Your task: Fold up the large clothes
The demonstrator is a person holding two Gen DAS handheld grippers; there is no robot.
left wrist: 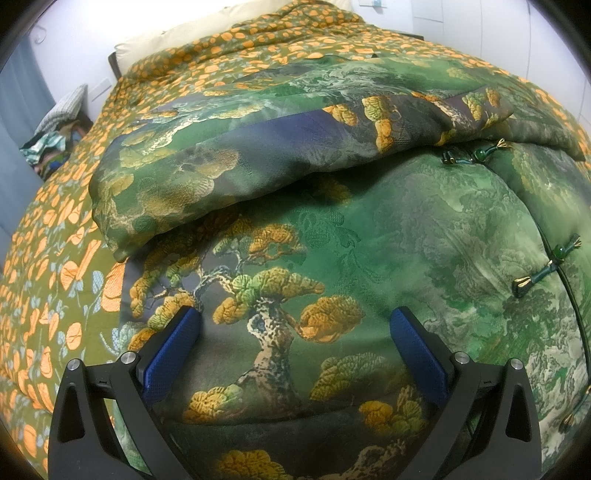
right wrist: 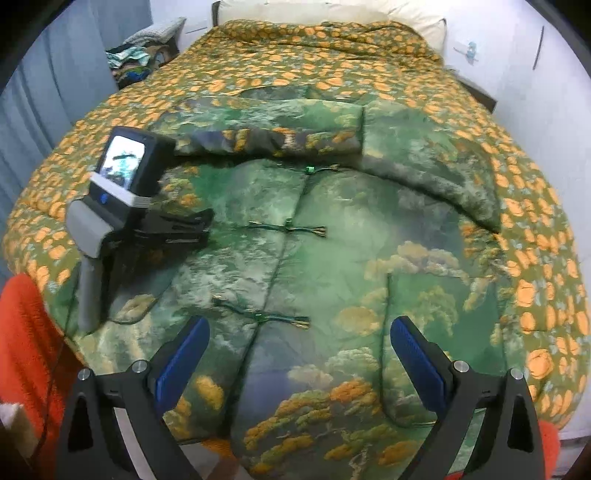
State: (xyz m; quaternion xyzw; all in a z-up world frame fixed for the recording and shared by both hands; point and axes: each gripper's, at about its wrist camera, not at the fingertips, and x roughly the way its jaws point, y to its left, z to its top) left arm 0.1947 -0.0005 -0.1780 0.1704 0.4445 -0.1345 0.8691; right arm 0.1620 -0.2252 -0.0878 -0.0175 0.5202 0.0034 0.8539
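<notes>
A large green padded jacket (right wrist: 332, 229) with pine-tree and landscape print lies front up on the bed; it also fills the left wrist view (left wrist: 332, 258). Its left sleeve (left wrist: 240, 162) is folded across the chest, and the right sleeve (right wrist: 443, 184) lies angled out to the right. Knot buttons (right wrist: 288, 229) run down the middle. My left gripper (left wrist: 295, 332) is open, low over the jacket's left panel; its body shows in the right wrist view (right wrist: 140, 206). My right gripper (right wrist: 299, 339) is open and empty above the jacket's hem.
The bed has an olive quilt with orange flowers (right wrist: 332, 66) and a cream pillow (right wrist: 332, 11) at the head. A pile of clothes (right wrist: 136, 62) sits at the bed's far left. Red fabric (right wrist: 22, 332) shows at the near left. White walls stand behind.
</notes>
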